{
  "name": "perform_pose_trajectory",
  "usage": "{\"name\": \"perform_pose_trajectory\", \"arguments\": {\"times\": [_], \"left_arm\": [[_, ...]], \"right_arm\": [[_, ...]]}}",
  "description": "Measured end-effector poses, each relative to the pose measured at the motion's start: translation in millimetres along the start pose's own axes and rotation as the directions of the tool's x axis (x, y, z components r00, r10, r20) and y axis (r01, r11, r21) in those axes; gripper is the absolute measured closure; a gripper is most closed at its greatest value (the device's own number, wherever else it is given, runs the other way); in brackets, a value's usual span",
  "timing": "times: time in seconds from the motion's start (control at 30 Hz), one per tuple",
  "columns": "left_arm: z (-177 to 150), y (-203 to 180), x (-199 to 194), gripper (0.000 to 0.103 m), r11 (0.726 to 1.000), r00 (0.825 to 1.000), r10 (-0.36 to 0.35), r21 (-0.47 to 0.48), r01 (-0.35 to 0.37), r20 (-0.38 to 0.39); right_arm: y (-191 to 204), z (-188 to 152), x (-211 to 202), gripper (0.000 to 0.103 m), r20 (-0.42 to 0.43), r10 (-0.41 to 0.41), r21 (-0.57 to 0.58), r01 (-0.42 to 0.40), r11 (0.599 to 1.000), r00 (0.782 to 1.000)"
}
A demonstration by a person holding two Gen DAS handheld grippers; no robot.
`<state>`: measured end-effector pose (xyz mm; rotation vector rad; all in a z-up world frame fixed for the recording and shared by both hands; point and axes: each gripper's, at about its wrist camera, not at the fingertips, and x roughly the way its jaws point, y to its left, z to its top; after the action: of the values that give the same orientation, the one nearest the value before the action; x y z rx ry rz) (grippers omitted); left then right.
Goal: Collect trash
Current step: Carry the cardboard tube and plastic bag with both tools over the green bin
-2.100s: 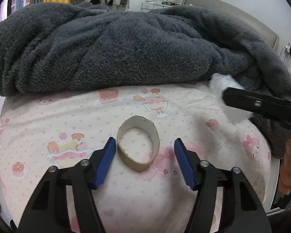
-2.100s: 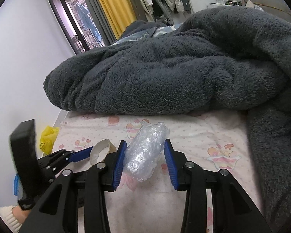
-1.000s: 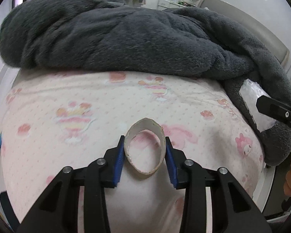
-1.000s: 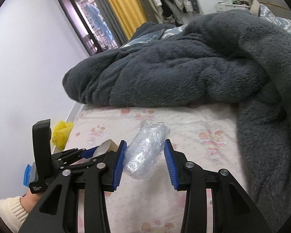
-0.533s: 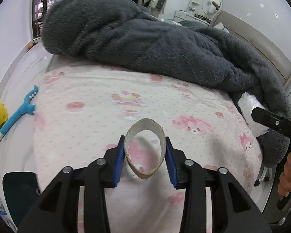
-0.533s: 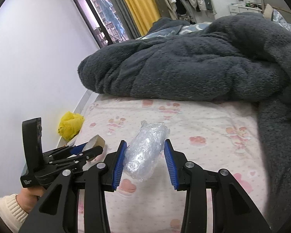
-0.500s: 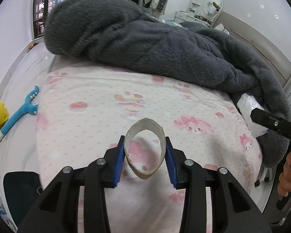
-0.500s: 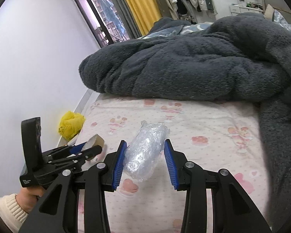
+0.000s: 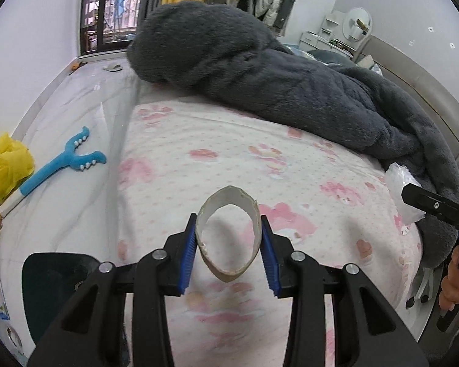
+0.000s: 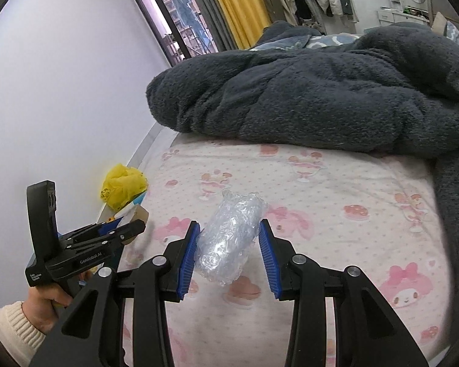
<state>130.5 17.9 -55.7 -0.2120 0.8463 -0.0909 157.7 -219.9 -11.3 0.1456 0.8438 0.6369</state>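
A squashed cardboard ring (image 9: 228, 233) hangs above the pink patterned bed sheet (image 9: 217, 159), and my left gripper (image 9: 228, 252) is shut on it with both blue pads pressing its sides. In the right wrist view my right gripper (image 10: 228, 252) is shut on a crumpled wad of clear plastic wrap (image 10: 228, 238), also lifted off the sheet. The left gripper (image 10: 122, 229) shows at that view's lower left with the ring's edge (image 10: 140, 214) between its fingers. The plastic wad (image 9: 402, 194) and one finger of the right gripper appear at the left wrist view's right edge.
A dark grey fleece blanket (image 9: 260, 70) is heaped across the far side of the bed. On the floor to the left lie a yellow plastic bag (image 9: 7, 165), a blue toy (image 9: 61, 165) and a dark bin (image 9: 55, 287) near the bed's corner.
Both grippers have swung left along the bed with their loads still held. The floor, yellow bag, blue toy and dark bin have come into the left wrist view.
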Motion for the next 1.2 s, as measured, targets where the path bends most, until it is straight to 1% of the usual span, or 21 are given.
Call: {"name": "perform_pose_trajectory", "arguments": {"times": [0.4,0.57,0.73,1.0,1.2], "left_arm": [[-4.3,41.6,-20.2,0.062,0.998,0.999,0.046,-0.048,-0.045,0.015],[-5.0,61.1,-22.5,0.062,0.996,0.998,0.07,-0.065,-0.069,0.008],[-12.1,88.5,-21.1,0.062,0.992,0.996,0.086,-0.095,-0.087,-0.013],[-34.8,132.8,-13.3,0.062,0.984,0.99,0.113,-0.128,-0.122,-0.08],[-44.8,154.9,-11.6,0.062,0.981,0.987,0.125,-0.133,-0.138,-0.102]], "right_arm": [[39.4,6.6,18.4,0.063,-0.012,0.036,-0.04,-0.037,0.999,0.999],[54.3,11.4,27.2,0.063,-0.019,0.044,-0.054,-0.045,0.998,0.999],[77.8,15.5,41.3,0.063,-0.037,0.057,-0.088,-0.06,0.994,0.998],[115.9,15.6,69.5,0.063,-0.083,0.066,-0.147,-0.077,0.986,0.994],[143.4,13.3,94.0,0.063,-0.119,0.07,-0.176,-0.091,0.98,0.99]]}}
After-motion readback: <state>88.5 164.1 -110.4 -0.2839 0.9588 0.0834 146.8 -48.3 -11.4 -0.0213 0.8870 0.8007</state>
